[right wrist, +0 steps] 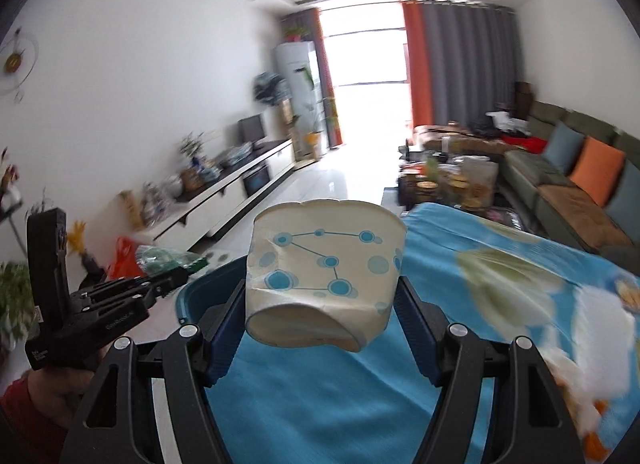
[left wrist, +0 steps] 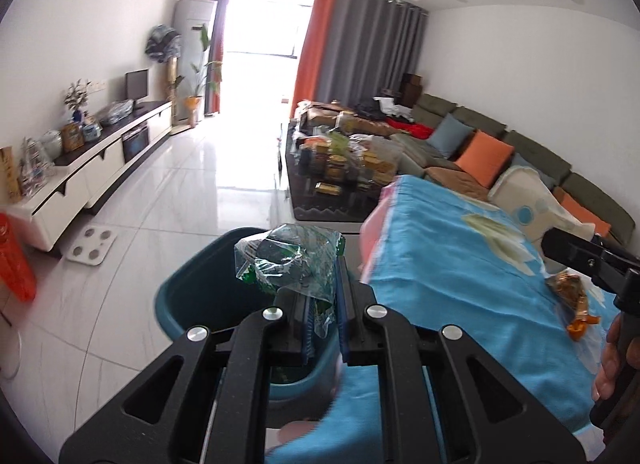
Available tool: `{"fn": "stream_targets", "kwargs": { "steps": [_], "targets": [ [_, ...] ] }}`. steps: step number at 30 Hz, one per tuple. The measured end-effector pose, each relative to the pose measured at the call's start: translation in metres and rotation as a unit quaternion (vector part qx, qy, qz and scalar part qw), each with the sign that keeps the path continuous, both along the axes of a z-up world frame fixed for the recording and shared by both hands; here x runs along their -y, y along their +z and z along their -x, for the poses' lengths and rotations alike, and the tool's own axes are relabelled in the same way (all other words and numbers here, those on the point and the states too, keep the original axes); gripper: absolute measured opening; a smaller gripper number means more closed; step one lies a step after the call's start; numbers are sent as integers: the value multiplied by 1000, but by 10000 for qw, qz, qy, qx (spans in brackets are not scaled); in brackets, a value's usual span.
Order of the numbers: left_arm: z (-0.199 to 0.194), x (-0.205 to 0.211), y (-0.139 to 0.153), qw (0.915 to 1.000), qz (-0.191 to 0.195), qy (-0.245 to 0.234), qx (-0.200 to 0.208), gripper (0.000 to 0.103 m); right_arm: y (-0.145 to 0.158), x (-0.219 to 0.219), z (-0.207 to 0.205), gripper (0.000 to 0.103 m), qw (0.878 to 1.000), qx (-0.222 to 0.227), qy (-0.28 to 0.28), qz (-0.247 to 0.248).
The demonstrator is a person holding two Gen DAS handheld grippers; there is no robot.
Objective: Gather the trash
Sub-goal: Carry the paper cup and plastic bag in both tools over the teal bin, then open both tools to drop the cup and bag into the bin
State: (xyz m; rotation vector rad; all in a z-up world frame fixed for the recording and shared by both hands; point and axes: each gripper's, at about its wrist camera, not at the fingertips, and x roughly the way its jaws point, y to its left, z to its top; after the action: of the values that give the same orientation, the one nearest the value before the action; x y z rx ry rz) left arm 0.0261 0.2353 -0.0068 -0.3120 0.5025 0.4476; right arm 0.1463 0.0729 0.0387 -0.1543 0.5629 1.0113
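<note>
While left gripper (left wrist: 320,304) pinches crumpled wrapper (left wrist: 292,260) over teal bin (left wrist: 188,300), right gripper (right wrist: 320,304) clamps dented cup (right wrist: 324,264); blue cloth (right wrist: 320,392), bright living room.

White paper cup (right wrist: 324,272) w/ blue dot-line pattern; teal bin (left wrist: 192,296); blue tablecloth (left wrist: 460,284); clear-green wrapper (left wrist: 292,264).

a long living room with white walls (right wrist: 140,76) and a glossy white tiled floor (left wrist: 168,200). strong daylight floods through a tall window (left wrist: 264,20) at the far end, flanked by grey and orange curtains (left wrist: 360,44). a low white tv cabinet (left wrist: 100,168) runs along the left wall, carrying a small screen (left wrist: 137,82) and ornaments. a green sofa (left wrist: 532,156) with orange and blue cushions lines the right wall, beside a cluttered coffee table (left wrist: 320,208).
</note>
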Motion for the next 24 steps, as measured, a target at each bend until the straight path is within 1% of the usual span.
{"fn": "stream_targets", "kwargs": {
  "steps": [3, 6, 10, 14, 17, 20, 21, 24],
  "targets": [
    [5, -16, -8, 9999, 71, 105, -96, 10, -3, -28, 0, 69, 9995, 39, 269, 161],
    [6, -27, -18, 9995, 143, 172, -206, 11, -11, -63, 2, 69, 9977, 95, 509, 428],
    [5, -37, -36, 9986, 285, 203, -399, 11, -22, -94, -3, 69, 9949, -36, 730, 696],
    [-5, -44, -49, 9976, 353, 201, -552, 11, -34, -113, -5, 69, 9919, -141, 885, 905],
    [-17, -53, -59, 9967, 495, 145, -632, 11, -40, -128, -7, 69, 9891, -163, 987, 1076],
    [-27, -66, -70, 9950, 659, 46, -752, 12, -46, -141, -13, 69, 9857, -335, 1124, 1213],
    [-31, -72, -72, 9946, 661, 21, -794, 13, -48, -145, -14, 70, 9851, -337, 1133, 1246],
    [-43, -81, -80, 9935, 698, -28, -901, 15, -56, -156, -20, 70, 9797, -632, 1323, 1370]
  ]
}}
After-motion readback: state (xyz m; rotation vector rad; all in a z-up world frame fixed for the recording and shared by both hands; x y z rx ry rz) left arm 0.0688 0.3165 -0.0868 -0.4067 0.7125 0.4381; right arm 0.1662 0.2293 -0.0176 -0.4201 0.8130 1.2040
